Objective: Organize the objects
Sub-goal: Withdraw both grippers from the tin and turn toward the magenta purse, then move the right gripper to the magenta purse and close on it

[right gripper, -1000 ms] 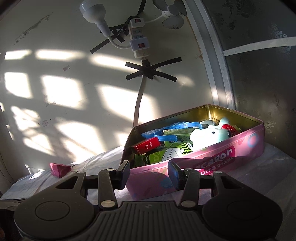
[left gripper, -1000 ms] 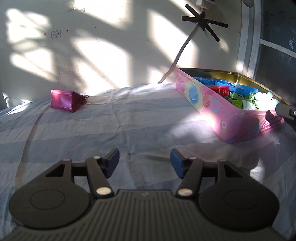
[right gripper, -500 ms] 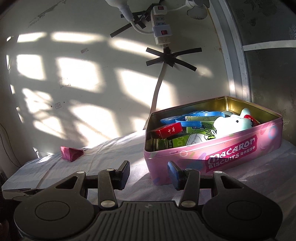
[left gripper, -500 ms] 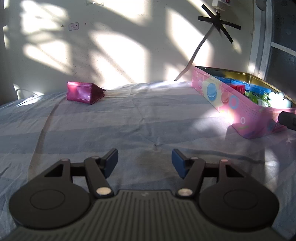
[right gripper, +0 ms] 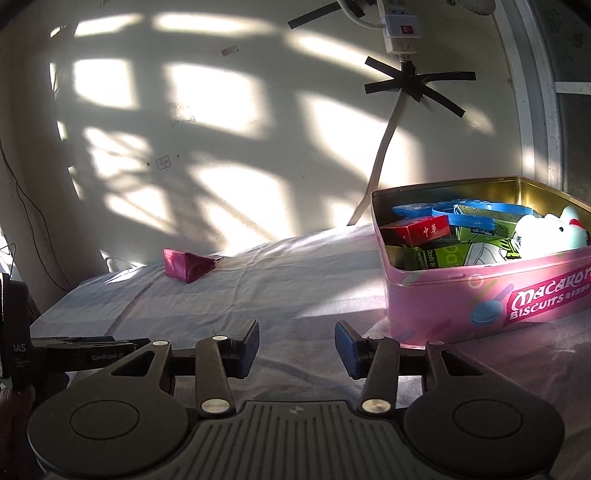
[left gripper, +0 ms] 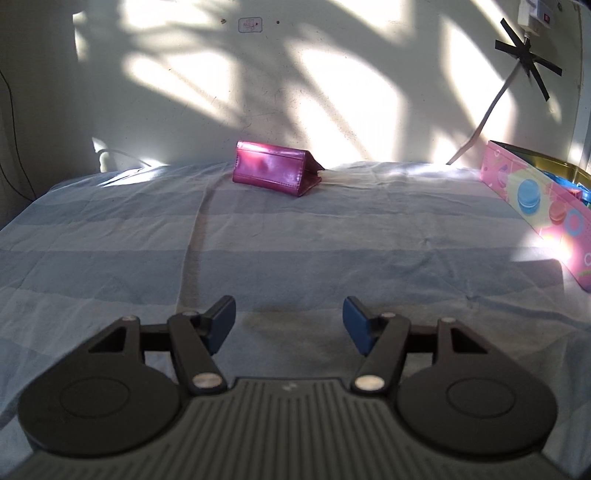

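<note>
A shiny magenta pouch point(left gripper: 275, 171) lies at the far side of the striped blue bedsheet point(left gripper: 295, 240), near the wall. My left gripper point(left gripper: 289, 320) hovers open above the sheet, well short of the pouch, nothing between its blue pads. In the right wrist view the same pouch point(right gripper: 186, 264) sits far left. The pink biscuit tin point(right gripper: 491, 295) stands at the right, filled with a red box point(right gripper: 417, 230), green packets, blue plastic pieces and a white plush toy point(right gripper: 546, 232). My right gripper point(right gripper: 296, 341) is open and empty, left of the tin.
A taped white cable point(right gripper: 388, 147) runs down the sunlit wall behind the tin from a power strip point(right gripper: 400, 33). The left gripper's black body point(right gripper: 74, 350) shows at the right wrist view's left edge. The tin's pink corner point(left gripper: 535, 199) bounds the left wrist view's right side.
Both views have swung left: the tin slid toward the right edge and the magenta pouch came toward the centre and grew nearer. Both grippers stayed open.
</note>
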The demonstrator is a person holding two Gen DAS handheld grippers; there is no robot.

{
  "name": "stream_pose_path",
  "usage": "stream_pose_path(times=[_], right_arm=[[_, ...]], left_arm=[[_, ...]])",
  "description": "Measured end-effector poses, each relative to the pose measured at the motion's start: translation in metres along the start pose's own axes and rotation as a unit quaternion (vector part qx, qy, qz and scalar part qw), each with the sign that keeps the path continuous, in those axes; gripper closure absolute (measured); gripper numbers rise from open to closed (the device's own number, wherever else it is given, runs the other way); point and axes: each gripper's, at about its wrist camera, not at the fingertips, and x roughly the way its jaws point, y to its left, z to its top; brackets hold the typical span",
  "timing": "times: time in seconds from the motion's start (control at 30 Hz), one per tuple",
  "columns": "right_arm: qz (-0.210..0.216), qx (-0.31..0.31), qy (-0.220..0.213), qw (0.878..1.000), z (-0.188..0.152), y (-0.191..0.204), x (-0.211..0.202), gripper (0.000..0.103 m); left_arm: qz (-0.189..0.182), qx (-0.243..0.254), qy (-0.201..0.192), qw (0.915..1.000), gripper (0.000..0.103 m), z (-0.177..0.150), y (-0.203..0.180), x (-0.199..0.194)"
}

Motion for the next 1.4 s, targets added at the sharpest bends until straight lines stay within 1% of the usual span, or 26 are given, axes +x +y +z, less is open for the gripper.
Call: stream_pose_path(times=[0.17, 0.33, 0.43, 0.5, 0.57, 0.73, 0.83, 0.93, 1.07, 1.23, 1.3, 1.4], right_arm=[[0.017, -0.015, 0.023, 0.999, 0.000, 0.022, 0.020, 0.057], [0.031, -0.020, 0.041, 0.998, 0.003, 0.038, 0.038, 0.057], [0.037, -0.023, 0.053, 0.998, 0.007, 0.047, 0.051, 0.057], [0.041, -0.026, 0.060, 0.997, 0.009, 0.054, 0.060, 0.057], [0.046, -0.030, 0.064, 0.996, 0.011, 0.061, 0.069, 0.057], [0.052, -0.050, 0.071, 0.995, 0.018, 0.083, 0.095, 0.057], [0.057, -0.051, 0.079, 0.994, 0.022, 0.094, 0.113, 0.057], [0.065, -0.051, 0.086, 0.993, 0.024, 0.106, 0.131, 0.057], [0.069, -0.068, 0.089, 0.991, 0.027, 0.123, 0.150, 0.057], [0.072, -0.075, 0.093, 0.990, 0.032, 0.136, 0.173, 0.057], [0.074, -0.071, 0.091, 0.991, 0.036, 0.139, 0.183, 0.057], [0.077, -0.058, 0.086, 0.992, 0.043, 0.141, 0.198, 0.057]], left_arm=[[0.019, -0.021, 0.001, 0.9996, 0.037, 0.005, 0.030, 0.010], [0.039, -0.028, -0.004, 0.9988, 0.037, 0.012, 0.054, 0.016], [0.061, -0.026, -0.010, 0.9978, 0.037, 0.015, 0.068, 0.021], [0.069, -0.037, -0.008, 0.9969, 0.037, 0.016, 0.080, 0.025], [0.064, -0.056, -0.005, 0.9964, 0.037, 0.018, 0.092, 0.027], [0.067, -0.075, -0.007, 0.9950, 0.037, 0.022, 0.106, 0.033], [0.055, -0.095, -0.001, 0.9939, 0.037, 0.023, 0.115, 0.038], [0.054, -0.095, -0.003, 0.9940, 0.037, 0.024, 0.116, 0.039], [0.052, -0.084, -0.001, 0.9951, 0.037, 0.026, 0.116, 0.042], [0.063, -0.065, 0.006, 0.9959, 0.037, 0.028, 0.119, 0.046], [0.070, -0.059, 0.007, 0.9958, 0.036, 0.029, 0.120, 0.047], [0.070, -0.064, 0.008, 0.9955, 0.034, 0.030, 0.124, 0.048]])
